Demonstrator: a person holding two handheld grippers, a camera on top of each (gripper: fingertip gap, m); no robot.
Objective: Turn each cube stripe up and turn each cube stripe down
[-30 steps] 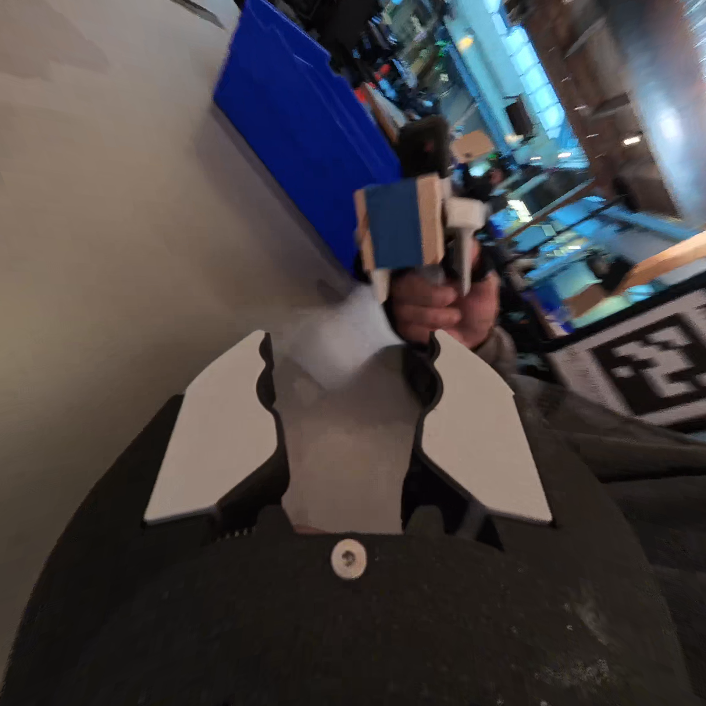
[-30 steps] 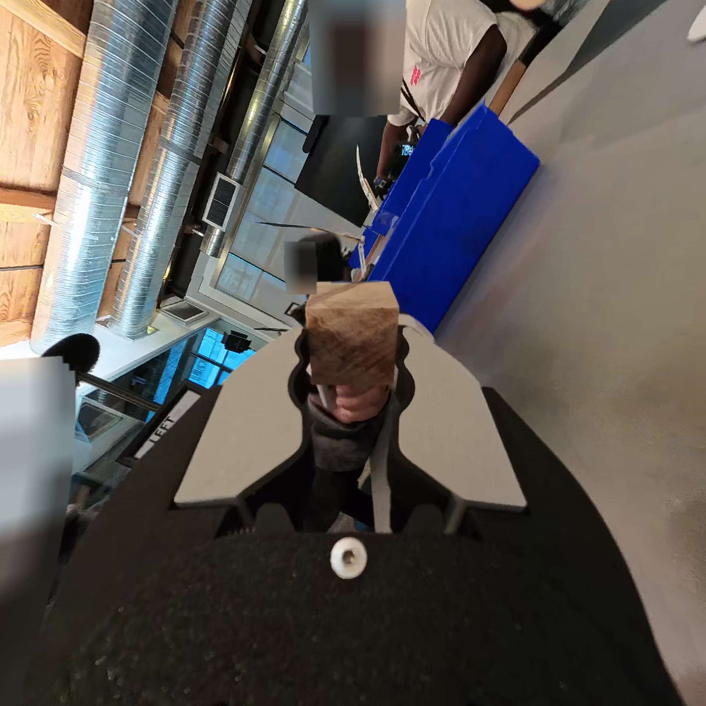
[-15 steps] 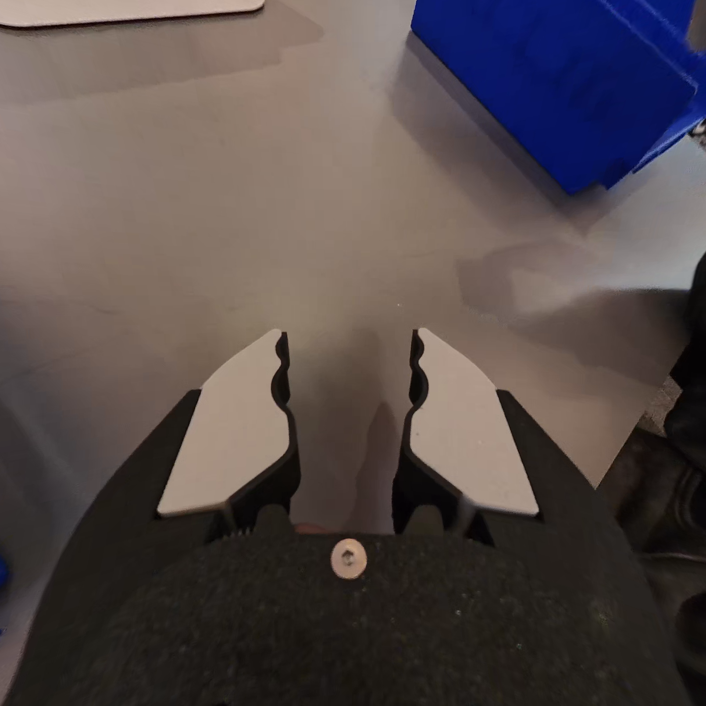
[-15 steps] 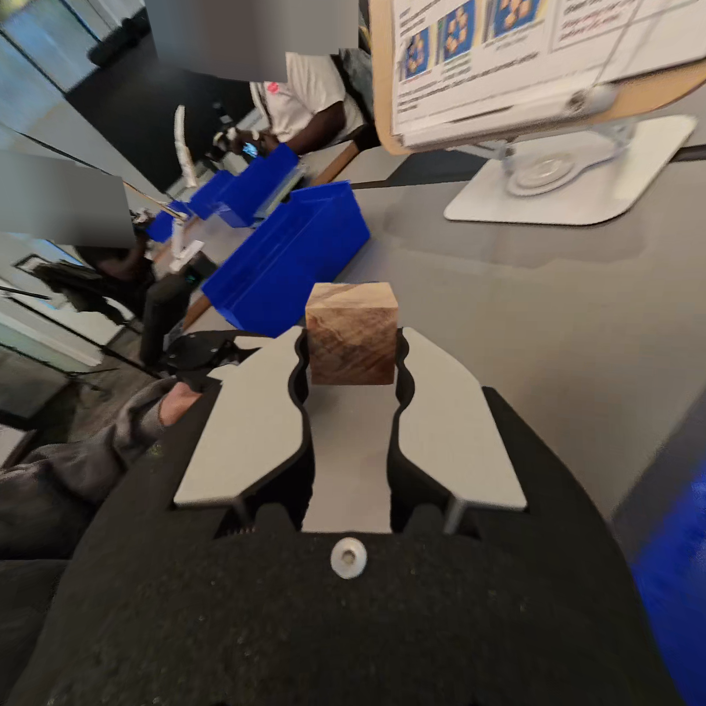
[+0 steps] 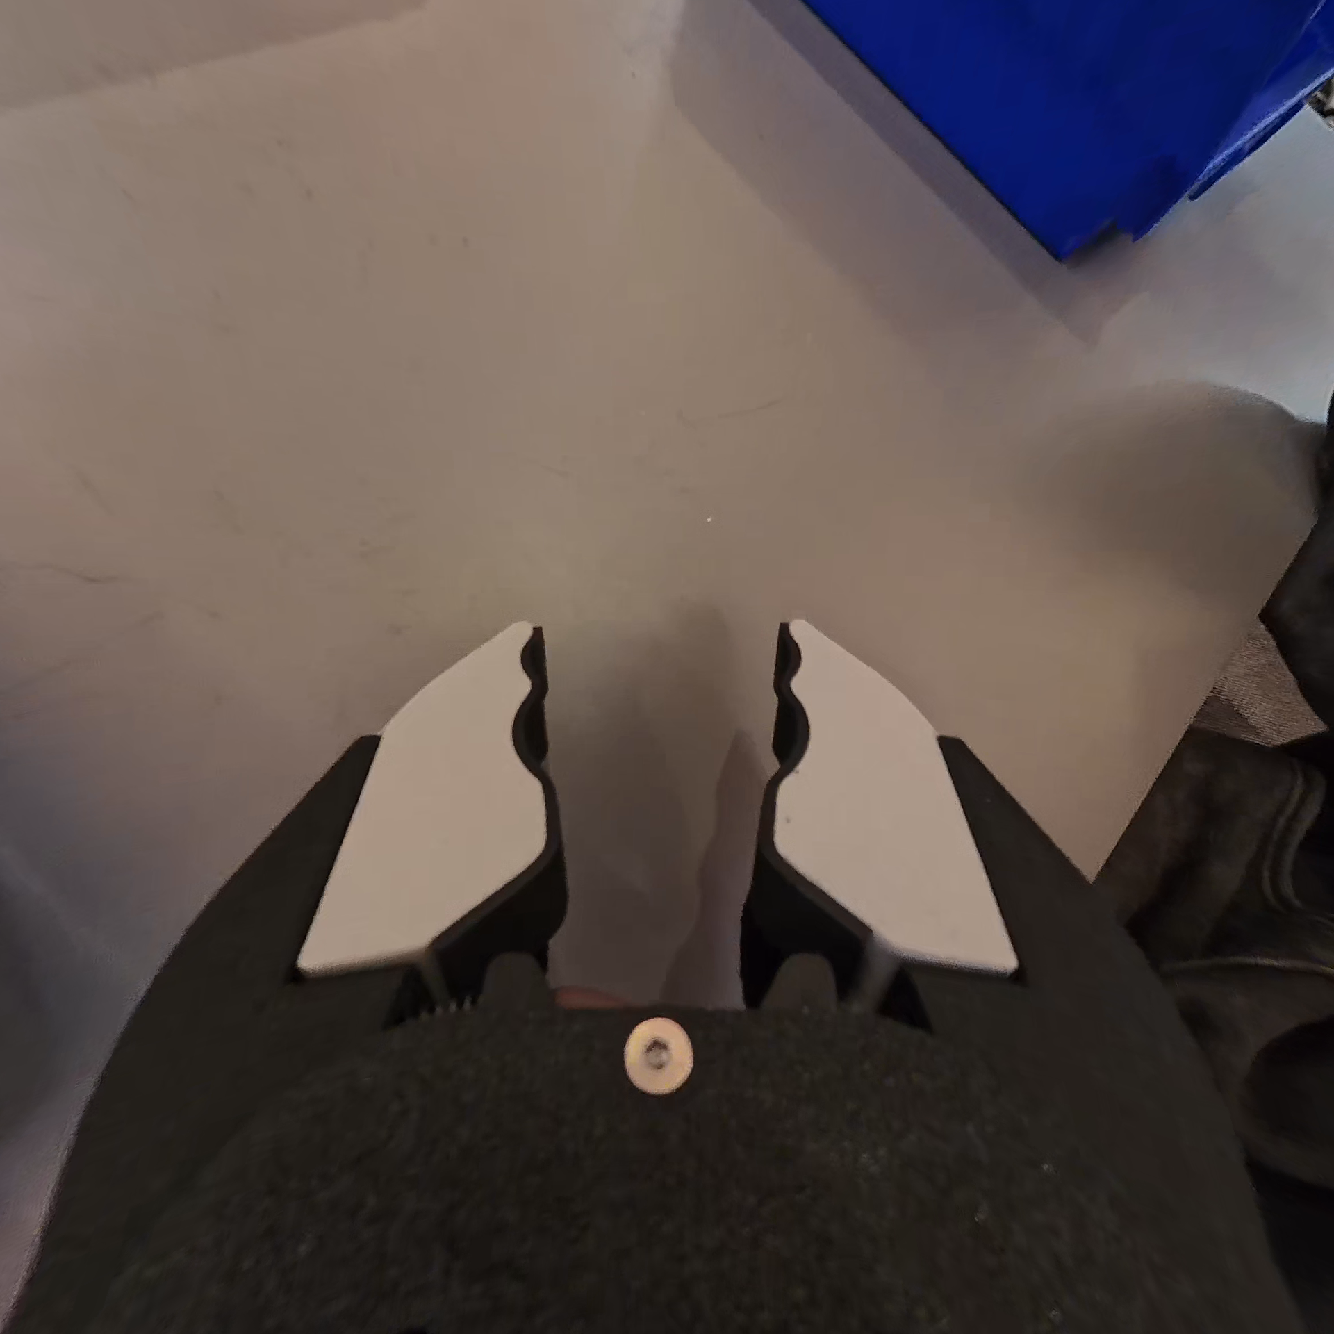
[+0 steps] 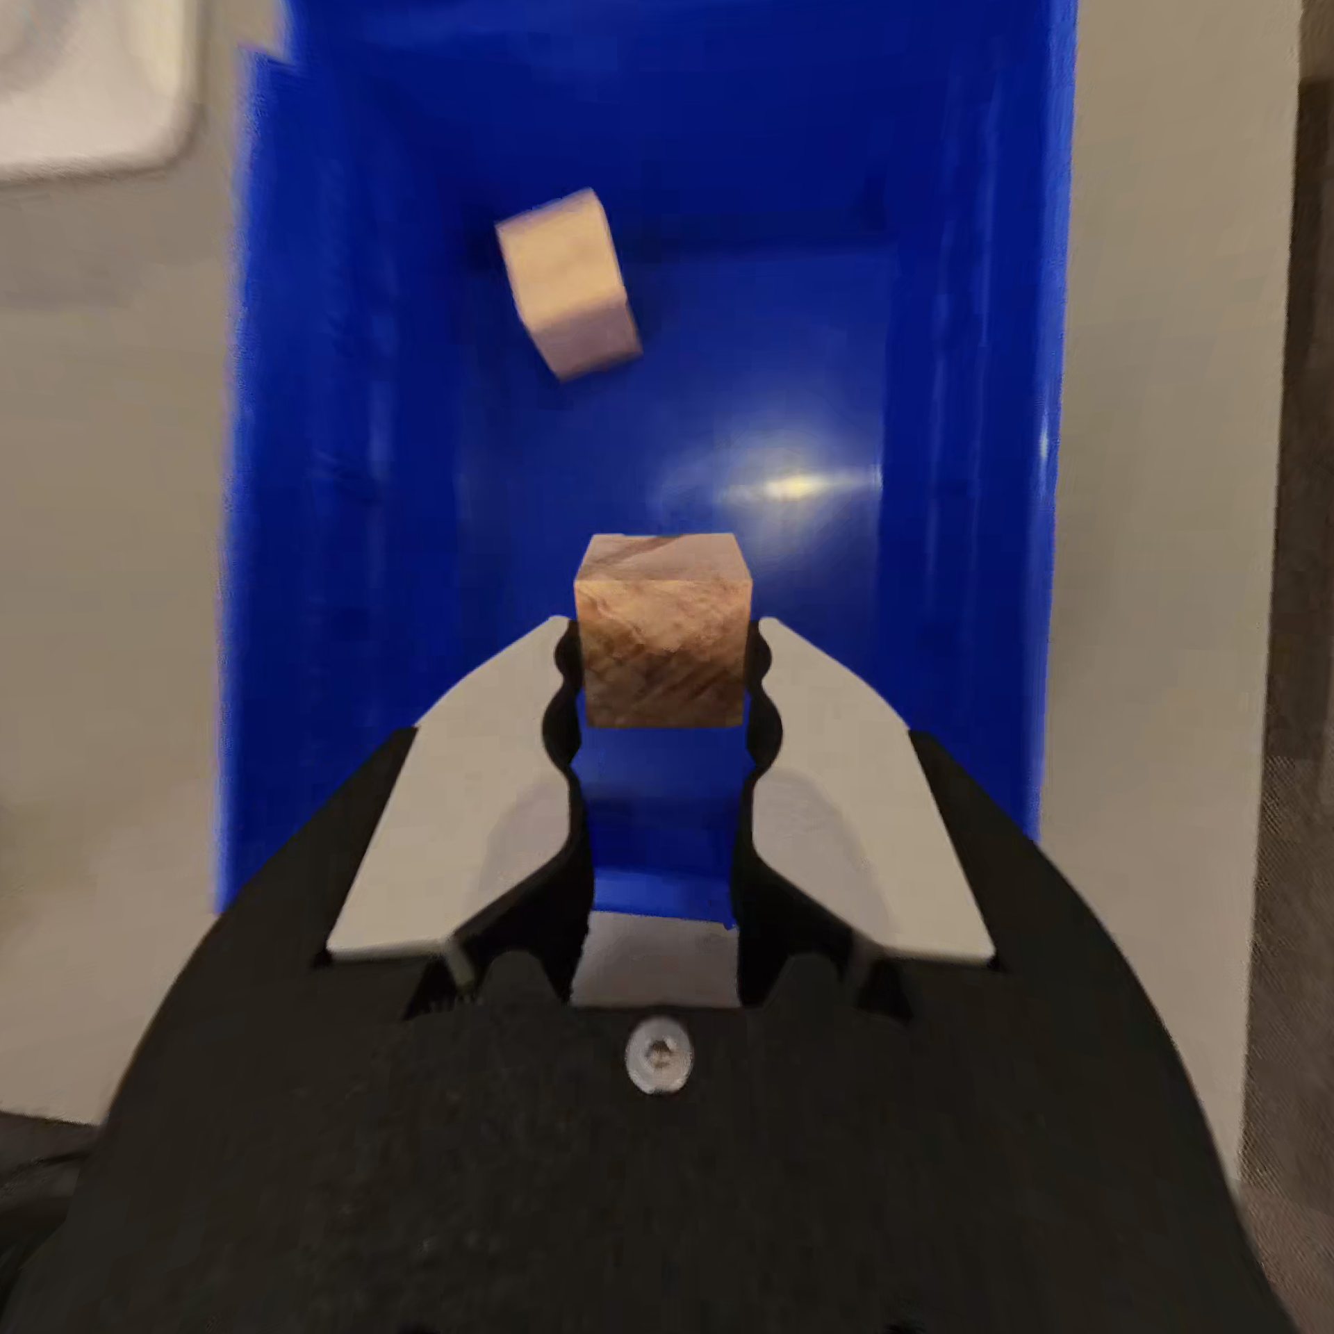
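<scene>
Two spread fingers of the left gripper (image 5: 660,635) hover over a bare grey table (image 5: 433,361) — a blue bin (image 5: 1097,94) is cut off at the corner. Right gripper (image 6: 663,629) pinches a wooden cube (image 6: 663,639) above the bin's inside (image 6: 404,505); a second, blurred cube (image 6: 567,281) lies there — stripes unseen.

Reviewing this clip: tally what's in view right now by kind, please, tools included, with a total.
Wooden cubes: 2, one gripped by the right tool as the held cube, one loose cube inside the bin
Blue bins: 1, the blue bin, also partly seen in the left wrist view
Tools: 2, the right tool and the open, empty left tool
Total: 5
</scene>
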